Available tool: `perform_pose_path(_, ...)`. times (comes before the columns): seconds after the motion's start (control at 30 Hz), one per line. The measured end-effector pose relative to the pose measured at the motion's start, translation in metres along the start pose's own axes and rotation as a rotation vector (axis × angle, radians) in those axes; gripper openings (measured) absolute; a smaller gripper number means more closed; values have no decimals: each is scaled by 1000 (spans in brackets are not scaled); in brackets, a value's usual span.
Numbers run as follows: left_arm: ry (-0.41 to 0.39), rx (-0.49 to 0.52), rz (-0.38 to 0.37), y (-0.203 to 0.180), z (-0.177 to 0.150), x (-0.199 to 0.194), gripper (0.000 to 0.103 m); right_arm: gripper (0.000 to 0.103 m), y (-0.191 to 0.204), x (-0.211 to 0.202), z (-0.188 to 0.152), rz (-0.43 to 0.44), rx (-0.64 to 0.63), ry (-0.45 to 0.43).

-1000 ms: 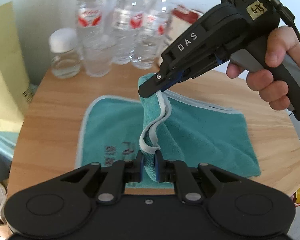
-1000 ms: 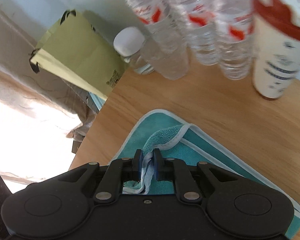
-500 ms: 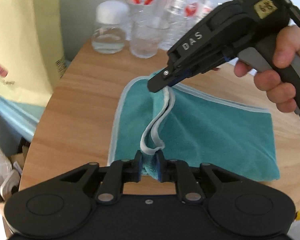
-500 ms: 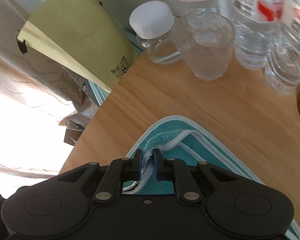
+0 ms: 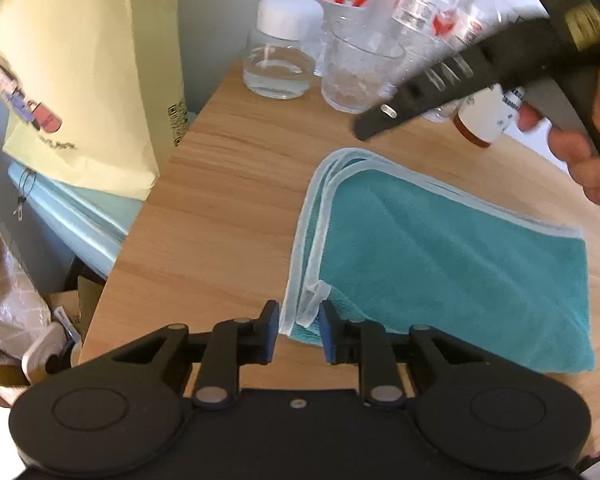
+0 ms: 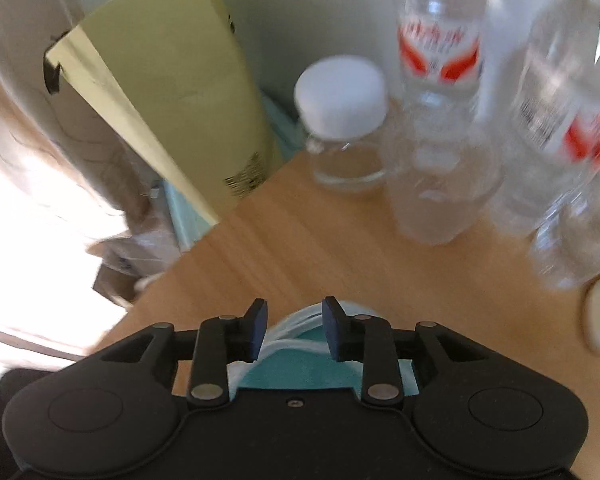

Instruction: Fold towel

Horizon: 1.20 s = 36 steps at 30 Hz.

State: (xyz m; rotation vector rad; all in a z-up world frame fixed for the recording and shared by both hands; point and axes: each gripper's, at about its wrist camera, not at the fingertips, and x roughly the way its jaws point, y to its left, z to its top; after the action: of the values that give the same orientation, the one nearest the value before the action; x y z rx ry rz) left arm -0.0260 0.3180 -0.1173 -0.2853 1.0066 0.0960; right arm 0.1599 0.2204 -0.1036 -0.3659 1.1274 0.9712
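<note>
Both claws parted, towel (image 5: 440,256) corner likely hidden

A wooden table (image 5: 228,216) fills the middle of both views. At its far edge, in the upper centre of the left wrist view, stands a squat glass jar (image 5: 280,64) with a white lid, part-filled with clear liquid. Just right of it is a clear textured tumbler (image 5: 354,74). Behind them stand clear plastic water bottles (image 5: 428,12) with red-and-white labels. A pale yellow paper bag (image 5: 80,80) occupies the upper left, off the table's edge.
</note>
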Motion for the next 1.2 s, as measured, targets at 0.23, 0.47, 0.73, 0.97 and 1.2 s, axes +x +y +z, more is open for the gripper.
perform_pose_path(0.23,-19,46,-15,0,3,0,25,35,1,4,-9,2,-287,65)
perform_pose_path(0.47,6,78,-90,-6,-2,3,27,35,13,19,-13,59,-578,118)
perform_pose_path(0.73,26,-5,-112,4,1,19,27,31,19,44,-4,101,-697,205)
perform_pose_path(0.97,35,3,-107,7,5,21,27,3,7,24,12,170,-615,148)
perform_pose_path(1.2,14,-3,-133,9,13,16,27,3,-7,15,18,163,-513,69)
